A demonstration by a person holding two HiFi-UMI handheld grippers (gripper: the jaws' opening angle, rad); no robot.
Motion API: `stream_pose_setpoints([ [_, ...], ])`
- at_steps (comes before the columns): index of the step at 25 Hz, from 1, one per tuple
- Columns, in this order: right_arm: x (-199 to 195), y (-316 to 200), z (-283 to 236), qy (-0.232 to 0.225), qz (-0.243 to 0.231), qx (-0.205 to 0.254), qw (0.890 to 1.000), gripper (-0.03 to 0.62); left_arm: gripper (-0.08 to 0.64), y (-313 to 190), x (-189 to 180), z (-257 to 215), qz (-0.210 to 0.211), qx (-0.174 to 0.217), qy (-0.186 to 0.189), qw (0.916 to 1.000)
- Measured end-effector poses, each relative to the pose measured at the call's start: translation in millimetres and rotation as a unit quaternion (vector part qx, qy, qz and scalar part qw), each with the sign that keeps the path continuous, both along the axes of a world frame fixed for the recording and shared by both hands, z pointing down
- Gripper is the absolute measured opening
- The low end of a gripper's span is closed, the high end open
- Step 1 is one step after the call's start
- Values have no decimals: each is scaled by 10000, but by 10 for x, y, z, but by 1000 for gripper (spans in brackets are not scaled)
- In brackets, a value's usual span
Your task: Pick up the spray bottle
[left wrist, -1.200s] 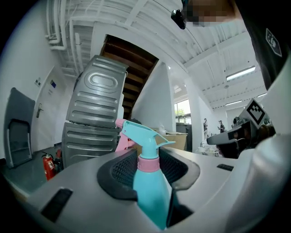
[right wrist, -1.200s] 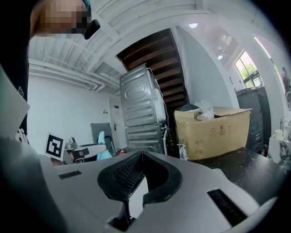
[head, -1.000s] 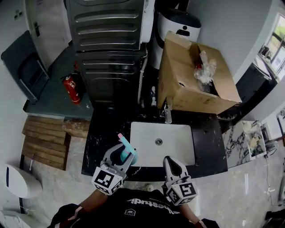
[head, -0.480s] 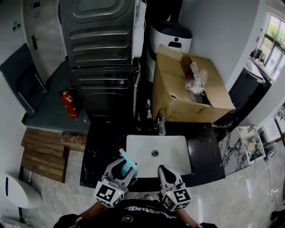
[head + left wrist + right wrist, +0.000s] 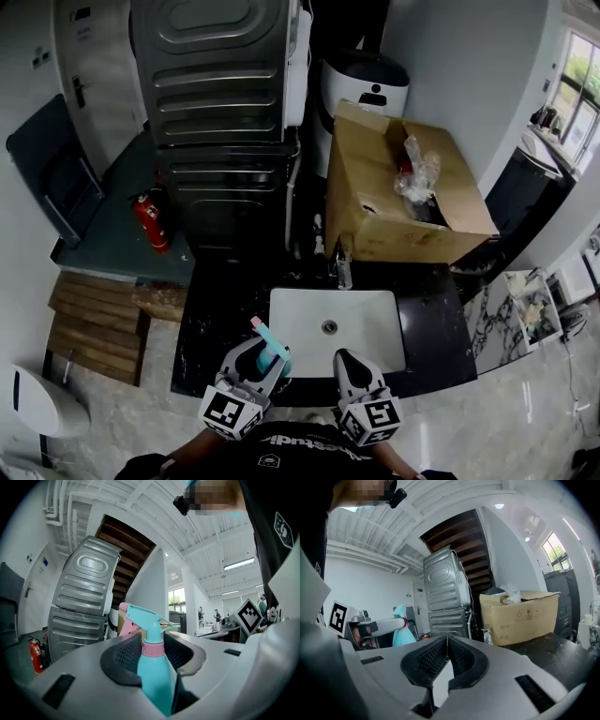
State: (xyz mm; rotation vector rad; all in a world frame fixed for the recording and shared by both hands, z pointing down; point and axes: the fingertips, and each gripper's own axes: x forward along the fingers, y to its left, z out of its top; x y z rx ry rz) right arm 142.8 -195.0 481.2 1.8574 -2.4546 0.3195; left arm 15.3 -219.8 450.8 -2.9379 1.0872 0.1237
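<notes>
Far to the left of the left claw (image 5: 263,360) a red extinguisher (image 5: 150,222) stands on the floor, and straight ahead of that claw rises a grey ribbed appliance (image 5: 220,112). The left claw's jaws stand wide and press on the teal body of the bottle (image 5: 273,351). The bottle is upright between the pads, its pink collar and teal head above them and its pink trigger pointing away from the claw. It hangs over the near left corner of the white sink (image 5: 375,319); its base is hidden, so it only seems clear of the black counter (image 5: 436,328). Just to the right and apart from it, the right claw (image 5: 346,358) has its jaws closed together on nothing, tips over the sink's near edge. Ahead of this claw, past the tap (image 5: 343,269), a brown box (image 5: 394,211) sits open on the counter
</notes>
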Motion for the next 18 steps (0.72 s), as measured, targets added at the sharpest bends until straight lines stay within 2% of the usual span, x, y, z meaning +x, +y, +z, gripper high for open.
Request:
stream_pose_setpoints([
  [6, 11, 9, -30, -24, -10, 31, 10000, 38, 156, 13, 27, -18, -20, -17, -74, 10000],
  [18, 98, 0, -35, -56, 140, 39, 9999, 38, 156, -17, 36, 8, 54, -66, 27, 10000],
])
